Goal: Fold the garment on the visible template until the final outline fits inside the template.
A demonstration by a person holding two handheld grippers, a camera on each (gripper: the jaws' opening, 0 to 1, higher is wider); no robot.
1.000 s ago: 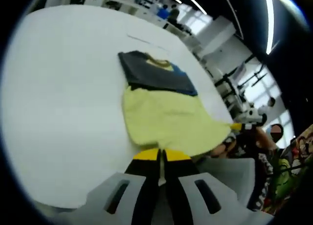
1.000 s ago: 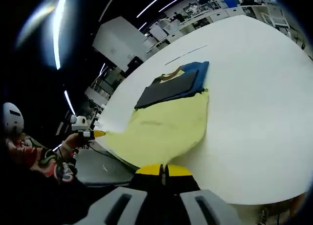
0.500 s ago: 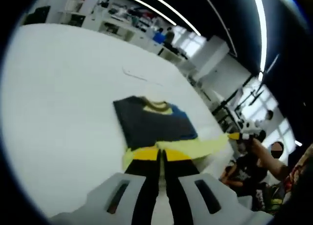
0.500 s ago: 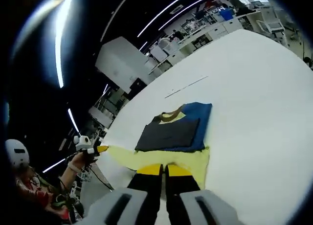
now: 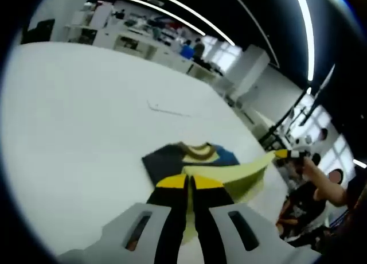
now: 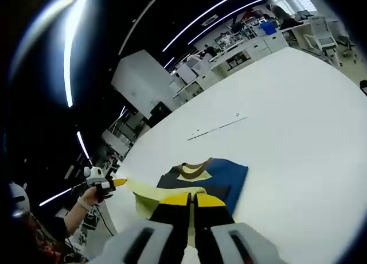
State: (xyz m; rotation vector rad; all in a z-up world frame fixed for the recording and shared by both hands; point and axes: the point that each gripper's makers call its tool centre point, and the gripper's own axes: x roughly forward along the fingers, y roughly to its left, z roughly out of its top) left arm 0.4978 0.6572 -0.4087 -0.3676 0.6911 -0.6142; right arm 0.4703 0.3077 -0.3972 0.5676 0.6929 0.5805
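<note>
Garment [image 5: 200, 160] on the white worktop [image 5: 74, 115]: soft knit, dark blue and grey upper part with a tan collar facing the far edge, pale yellow hem raised off the surface toward the viewer. Left gripper [image 5: 188, 182] and right gripper [image 6: 191, 200] each pinch a yellow hem corner, jaws closed, the hem stretched between them. Bare worktop surrounds the garment; a thin line [image 6: 218, 126] lies beyond the collar.
</note>
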